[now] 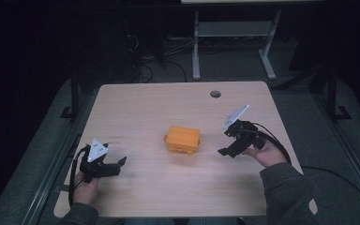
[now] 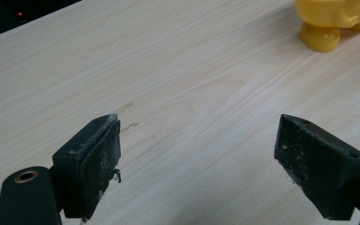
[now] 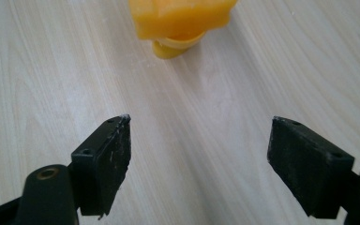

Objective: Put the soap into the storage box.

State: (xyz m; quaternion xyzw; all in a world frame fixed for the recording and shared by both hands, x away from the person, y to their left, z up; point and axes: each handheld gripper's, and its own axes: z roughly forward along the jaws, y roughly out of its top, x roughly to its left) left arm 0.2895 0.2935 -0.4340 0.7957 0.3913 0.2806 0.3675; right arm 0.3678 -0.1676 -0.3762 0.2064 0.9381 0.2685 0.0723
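An orange-yellow blocky toy sits near the middle of the light wooden table. My left gripper rests low at the front left, well short of the toy, jaws wide apart over bare wood. In the left gripper view the gripper is open and the toy's yellow foot shows at the top right. My right gripper hovers just right of the toy. In the right gripper view the gripper is open, and the toy lies ahead at the top.
A round cable hole sits in the table's far right part. Beyond the far edge stands a grey desk frame on a dark floor. Black cables trail from the right gripper over the table's right edge.
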